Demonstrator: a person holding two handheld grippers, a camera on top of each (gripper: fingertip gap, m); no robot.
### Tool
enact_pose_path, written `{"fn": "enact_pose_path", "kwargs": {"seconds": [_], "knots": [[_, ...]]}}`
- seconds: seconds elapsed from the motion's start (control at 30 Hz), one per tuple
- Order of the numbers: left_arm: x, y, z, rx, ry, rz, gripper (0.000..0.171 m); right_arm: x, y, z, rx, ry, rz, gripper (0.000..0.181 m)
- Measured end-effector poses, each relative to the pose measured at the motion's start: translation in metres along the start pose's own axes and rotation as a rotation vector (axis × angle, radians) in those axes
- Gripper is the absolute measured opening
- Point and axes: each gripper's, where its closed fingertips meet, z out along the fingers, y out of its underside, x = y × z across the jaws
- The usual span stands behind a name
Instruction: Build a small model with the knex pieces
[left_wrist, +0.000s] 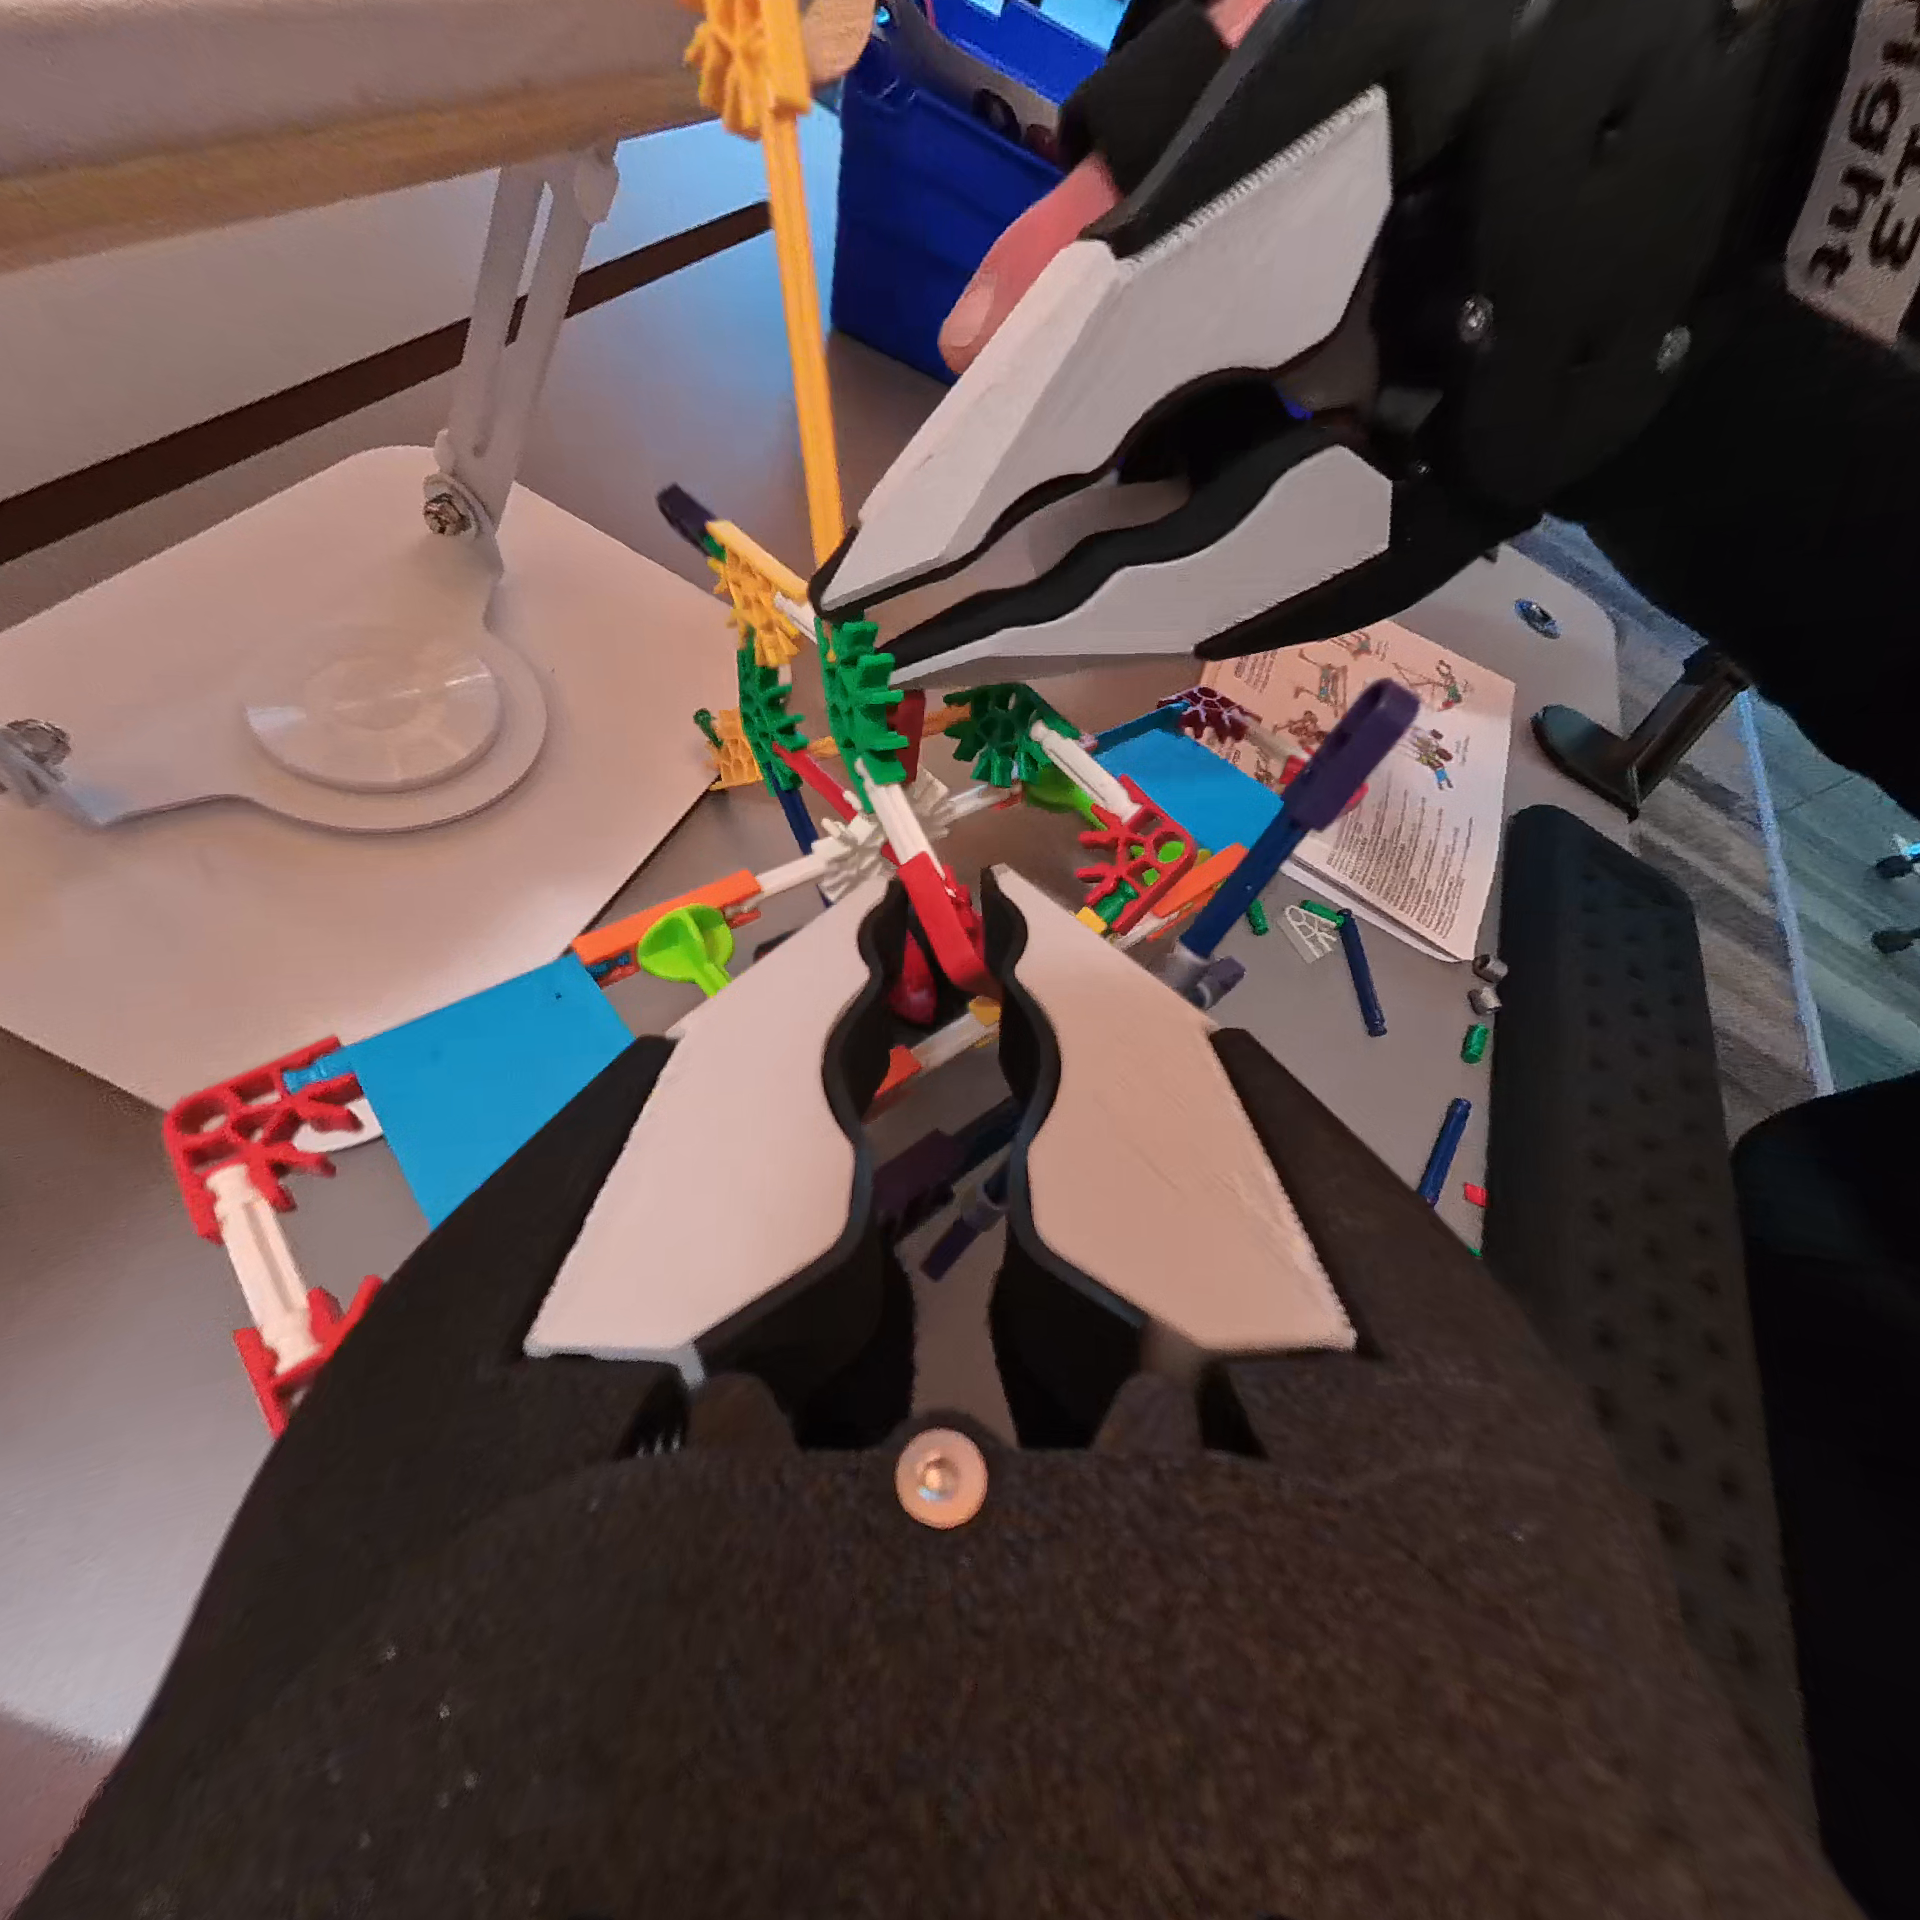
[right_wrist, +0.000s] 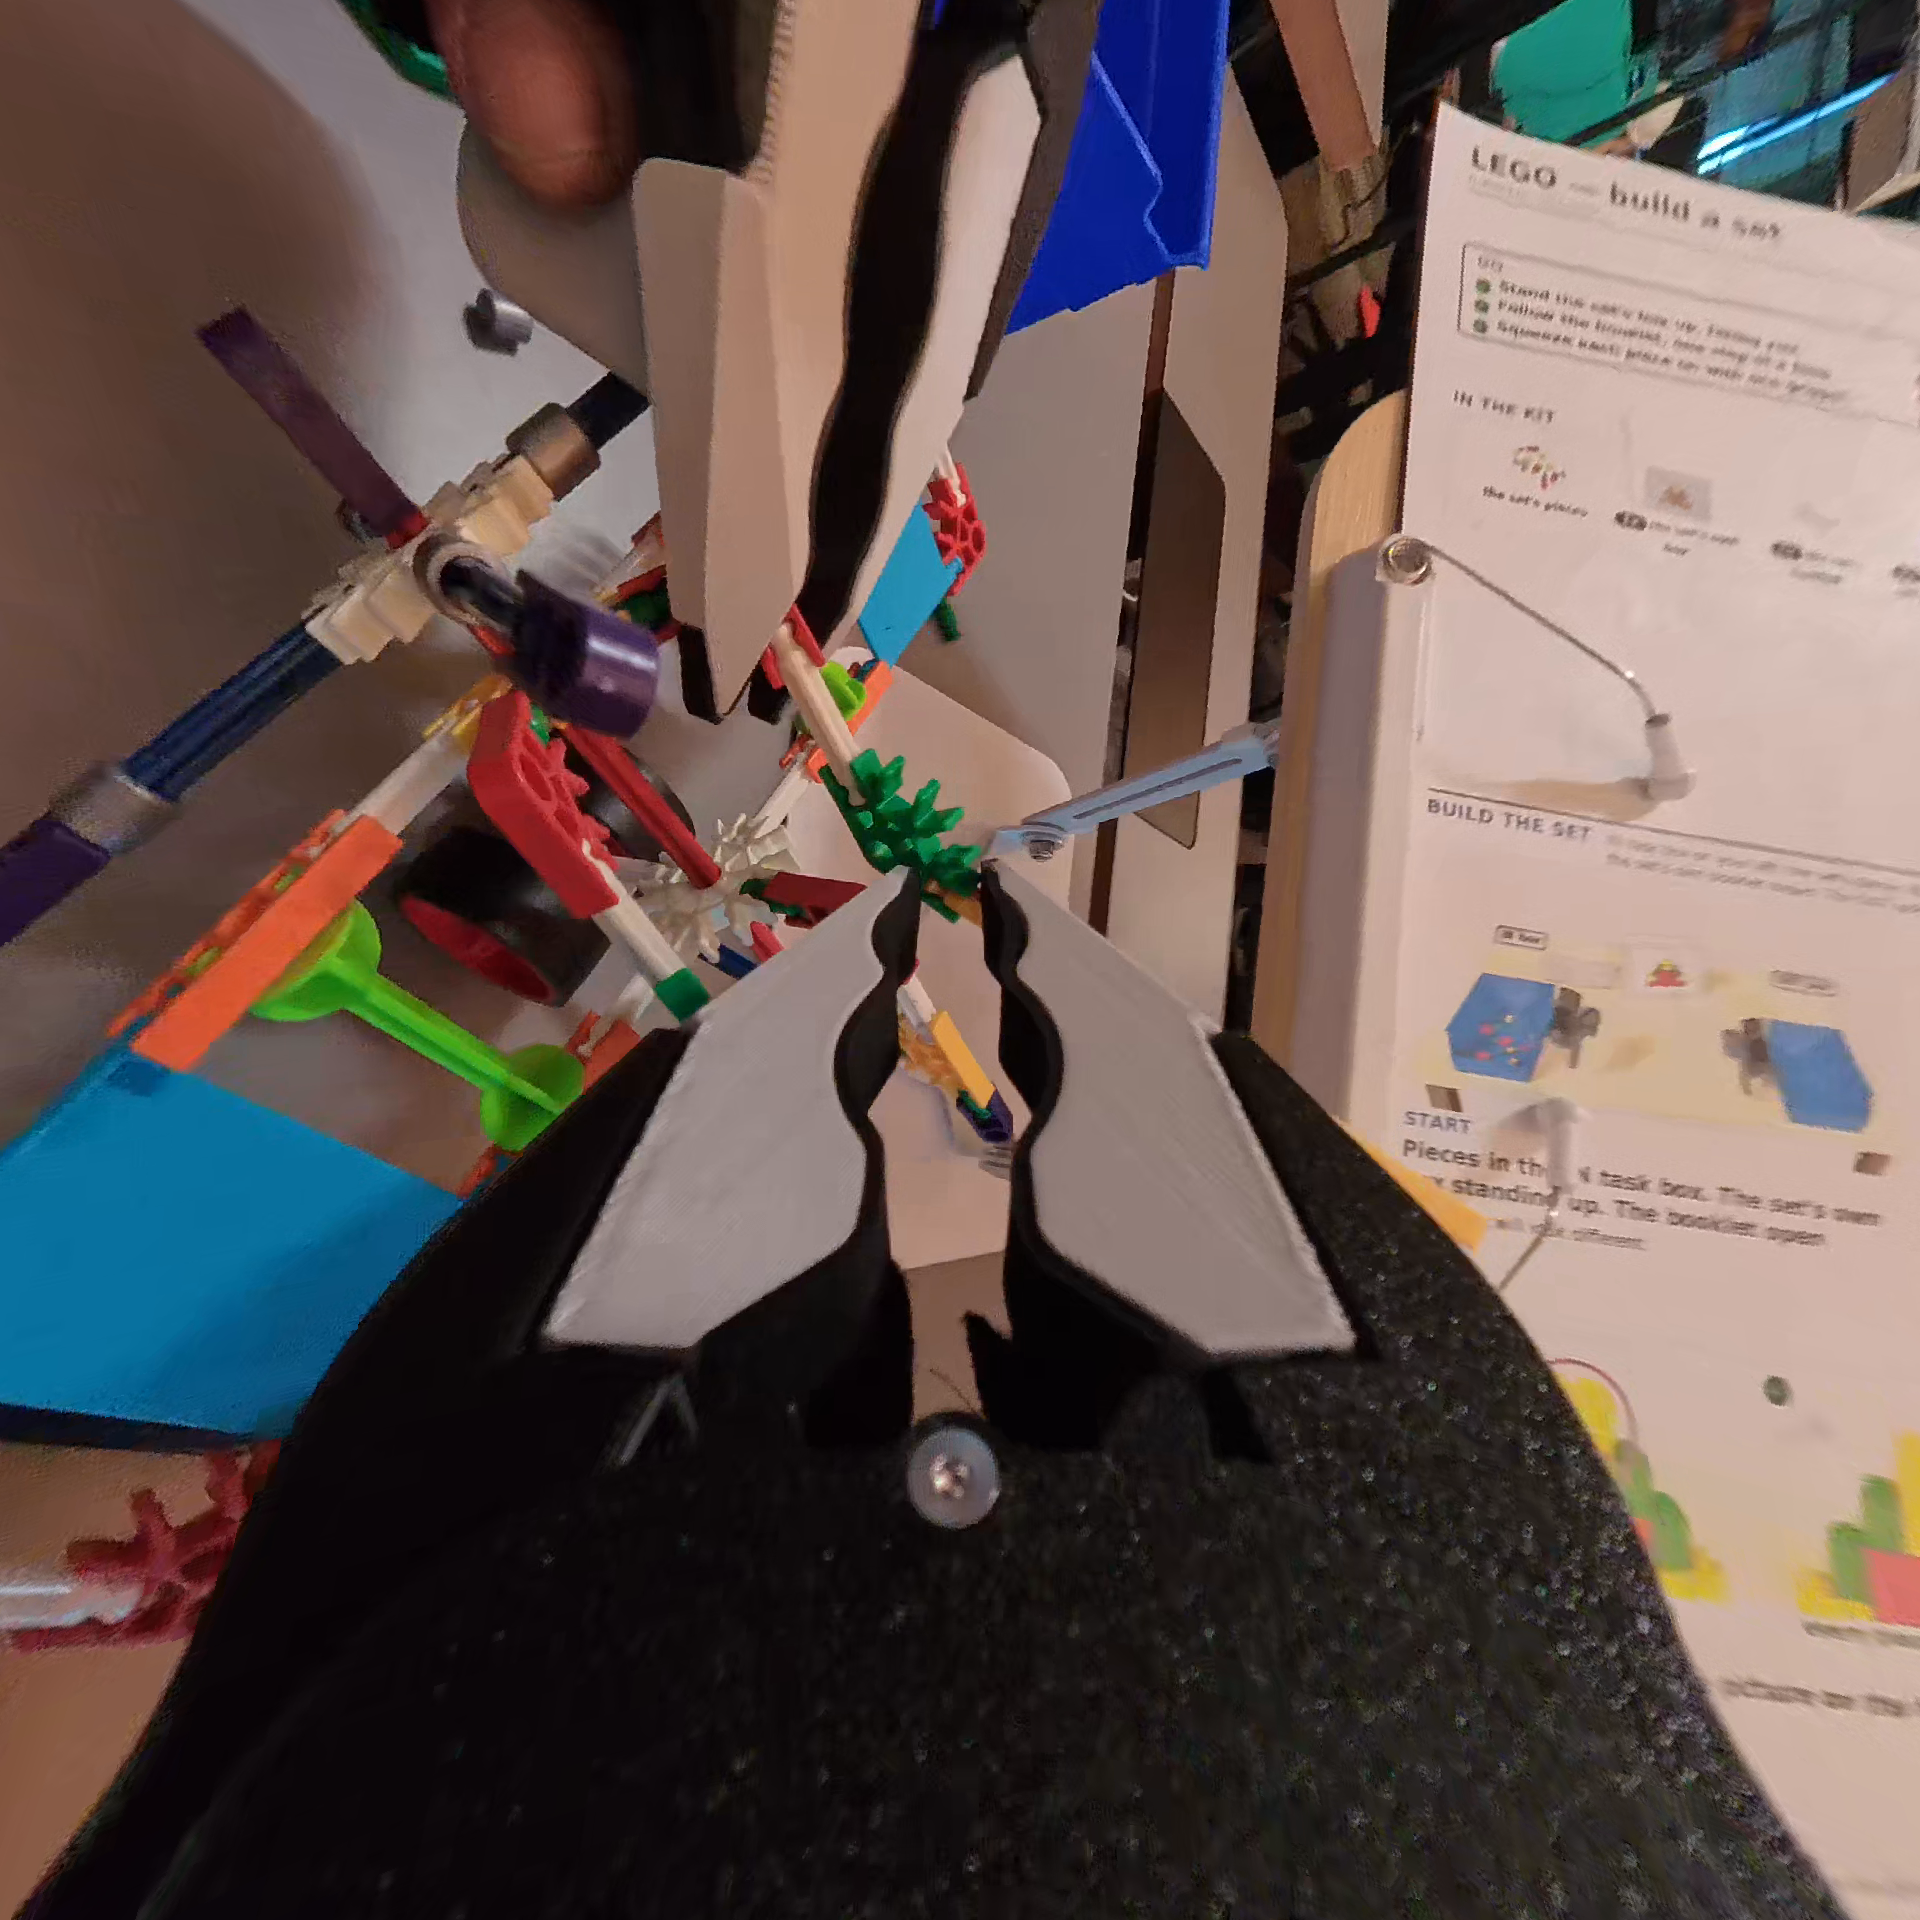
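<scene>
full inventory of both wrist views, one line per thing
rod-and-connector model: 1, multicolour, table centre
green connector: 1, green, at the right gripper's tips
red rod: 1, red, between the left gripper's fingers
yellow rod: 1, yellow, rising from the model
blue panel: 1, light blue, model's near-left side
white stand base: 1, white, left of the model
blue bin: 1, blue, behind the model
booklet: 1, printed, right of the model
instruction sheet: 1, white, upright, right
loose rods: several, blue and green, by the booklet
left gripper: 1, black and white
right gripper: 1, black and white
</scene>
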Motion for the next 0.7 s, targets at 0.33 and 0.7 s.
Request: {"fn": "enact_pose_path", "kwargs": {"seconds": [0.33, 0.7], "knots": [[-0.001, 0.008, -0.002, -0.054, -0.018, 0.029, 0.01, 0.008, -0.007, -0.018, 0.03, -0.063, 0.052, 0.012], [-0.009, 0.012, -0.013, -0.052, -0.02, -0.037, 0.014, 0.022, 0.013, -0.002, -0.127, -0.054, -0.038, 0.012]]}}
